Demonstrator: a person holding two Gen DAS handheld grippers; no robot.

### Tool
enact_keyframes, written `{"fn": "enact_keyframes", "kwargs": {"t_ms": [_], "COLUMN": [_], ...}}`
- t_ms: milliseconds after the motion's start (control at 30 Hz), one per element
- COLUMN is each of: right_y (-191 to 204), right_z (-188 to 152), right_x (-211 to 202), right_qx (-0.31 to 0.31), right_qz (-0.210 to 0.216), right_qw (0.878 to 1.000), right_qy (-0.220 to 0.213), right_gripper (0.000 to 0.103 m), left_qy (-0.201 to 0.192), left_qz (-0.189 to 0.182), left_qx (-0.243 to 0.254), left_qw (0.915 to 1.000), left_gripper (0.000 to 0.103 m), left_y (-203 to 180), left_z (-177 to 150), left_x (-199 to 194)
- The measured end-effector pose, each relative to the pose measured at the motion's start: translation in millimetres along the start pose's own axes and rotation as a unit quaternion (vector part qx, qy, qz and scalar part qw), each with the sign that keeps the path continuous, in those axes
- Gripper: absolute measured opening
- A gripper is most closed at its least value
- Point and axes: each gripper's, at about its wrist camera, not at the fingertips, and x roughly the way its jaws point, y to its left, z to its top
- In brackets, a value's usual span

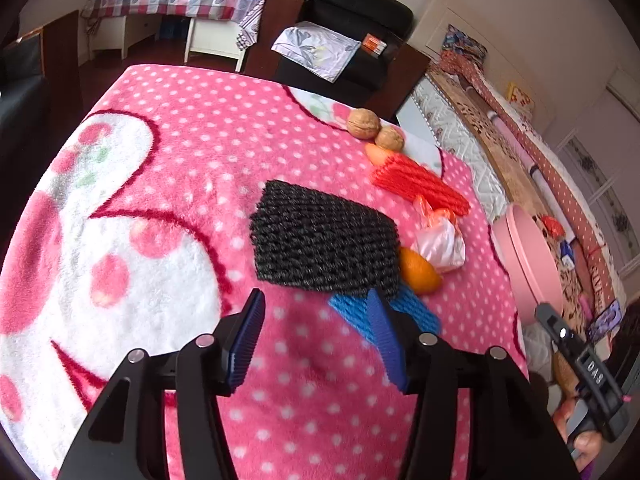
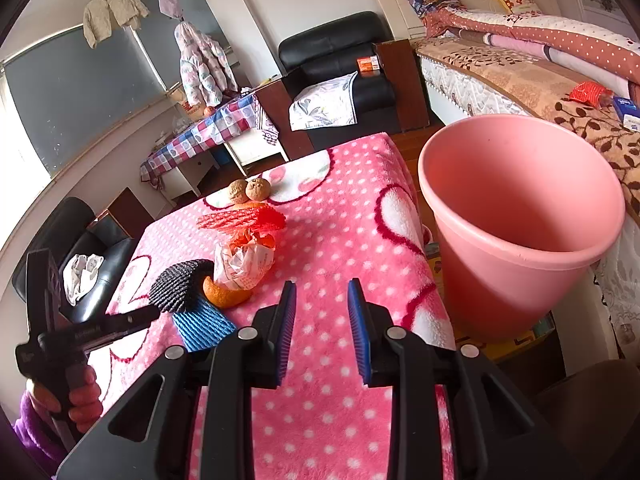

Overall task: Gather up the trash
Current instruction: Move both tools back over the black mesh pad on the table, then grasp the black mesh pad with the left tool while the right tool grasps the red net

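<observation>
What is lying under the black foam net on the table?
The black foam net lies over part of a blue foam net and the edge of an orange peel. Anything else beneath it is covered.

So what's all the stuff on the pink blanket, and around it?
foam nets: three; black, red, blue; right part of blanket
walnuts: two, brown, far edge
orange: one, beside black net
crumpled wrapper: one, white and orange, by the orange
bucket: one, pink, beside the table
blanket: pink, white dots
left claw: open, empty, near blue net
right claw: open, empty
</observation>
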Motion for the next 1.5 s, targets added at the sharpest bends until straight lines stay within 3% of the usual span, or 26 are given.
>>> {"fn": "enact_keyframes", "kwargs": {"t_ms": [300, 333, 467, 533, 900, 1100, 1400, 1500], "right_y": [5.6, 6.4, 9.6, 13.5, 67.1, 118.0, 163.5, 165.7], "right_z": [-0.9, -1.0, 0.2, 2.3, 35.2, 48.2, 48.6, 48.2], "right_x": [7.4, 8.5, 12.2, 15.0, 36.0, 66.3, 122.5, 129.8], "right_qx": [-0.009, -0.011, -0.019, -0.027, -0.120, -0.232, -0.380, -0.399], "right_qz": [-0.003, -0.003, -0.004, -0.003, 0.039, 0.041, -0.015, -0.036], "right_qw": [1.000, 1.000, 1.000, 1.000, 0.992, 0.971, 0.922, 0.914], "right_qy": [0.007, 0.009, 0.013, 0.014, 0.013, 0.028, 0.073, 0.064], "right_gripper": [0.027, 0.027, 0.027, 0.027, 0.027, 0.027, 0.027, 0.027], "left_qy": [0.014, 0.011, 0.005, -0.001, -0.073, -0.080, -0.066, -0.060], "left_qz": [-0.011, -0.011, -0.009, -0.011, -0.053, -0.054, -0.058, -0.061], "left_qx": [-0.084, -0.087, -0.075, -0.060, -0.055, -0.060, -0.065, -0.065], "left_qw": [0.9963, 0.9961, 0.9972, 0.9981, 0.9944, 0.9935, 0.9940, 0.9942], "left_gripper": [0.055, 0.053, 0.019, 0.011, 0.007, 0.007, 0.007, 0.007], "left_y": [21.6, 21.8, 20.8, 19.1, 31.7, 46.8, 57.9, 59.2], "left_z": [20.1, 22.2, 29.2, 31.7, 46.5, 45.2, 39.8, 38.6], "left_x": [20.5, 21.8, 23.1, 20.8, -24.8, -32.8, -26.1, -21.8]}}
